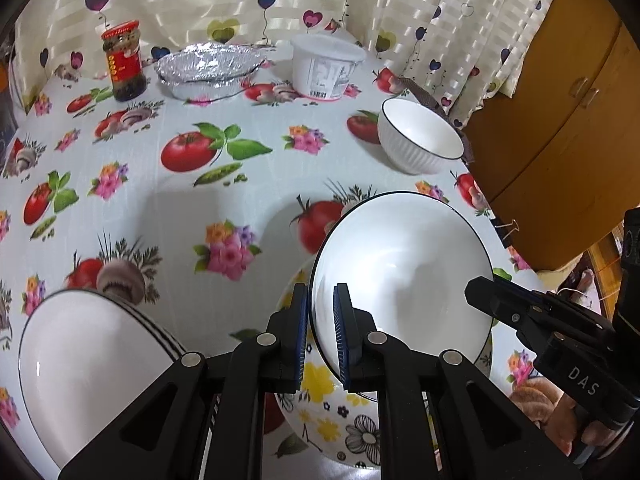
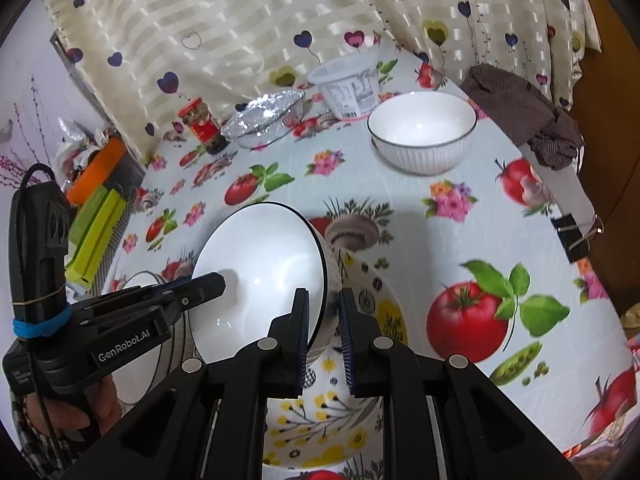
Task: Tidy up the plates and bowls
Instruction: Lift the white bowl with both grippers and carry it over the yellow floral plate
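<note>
the white bowl [image 1: 404, 276] with a thin dark rim and ribbed outer wall is tilted on its side above a flowered plate [image 1: 324, 412] with yellow and black blooms. the left gripper [image 1: 321, 332] is nearly closed, its blue pads pinching the bowl's rim, while the right gripper [image 2: 324, 336] also stands narrowly apart over the opposite rim; i cannot tell whether it bites. a second white bowl [image 1: 420, 136] sits upright far back on the surface [image 1: 160, 200], and a third bowl [image 1: 88, 364] lies near the left. one handle reads "DAS", the other "GenRobot.AI". a red-labelled jar [image 1: 124, 62], foil tray [image 1: 208, 66] and white tub [image 1: 326, 66] with a barcode stand at the rear.
</note>
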{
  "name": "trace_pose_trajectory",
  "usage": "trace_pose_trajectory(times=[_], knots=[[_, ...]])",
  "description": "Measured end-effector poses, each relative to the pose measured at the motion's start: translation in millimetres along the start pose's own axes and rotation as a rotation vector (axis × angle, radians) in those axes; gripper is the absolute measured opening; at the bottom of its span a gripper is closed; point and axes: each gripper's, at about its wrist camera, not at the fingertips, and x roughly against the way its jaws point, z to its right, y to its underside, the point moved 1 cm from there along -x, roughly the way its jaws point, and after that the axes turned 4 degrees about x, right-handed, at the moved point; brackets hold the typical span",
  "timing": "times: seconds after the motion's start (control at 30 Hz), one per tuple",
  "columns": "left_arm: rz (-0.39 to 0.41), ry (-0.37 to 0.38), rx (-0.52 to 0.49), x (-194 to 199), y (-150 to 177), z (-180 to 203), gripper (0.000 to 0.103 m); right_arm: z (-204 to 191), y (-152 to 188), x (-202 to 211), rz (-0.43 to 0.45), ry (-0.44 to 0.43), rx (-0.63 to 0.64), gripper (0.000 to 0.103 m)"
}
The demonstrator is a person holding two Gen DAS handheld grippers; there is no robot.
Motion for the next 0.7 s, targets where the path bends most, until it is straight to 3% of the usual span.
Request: trace_pose_trajectory(times=[0.3, 0.7], knots=[[-0.034, -0.018, 0.005, -7.1, 18.5, 1.6, 0.013, 2.7, 14.1, -1.0, -0.022, -0.006, -0.004, 0.015], [-0.016, -0.026, 0.007, -3.9, 24.0, 5.1, 0.013, 6.4, 24.7, -4.1, -0.038, -0.013, 0.004, 0.016]])
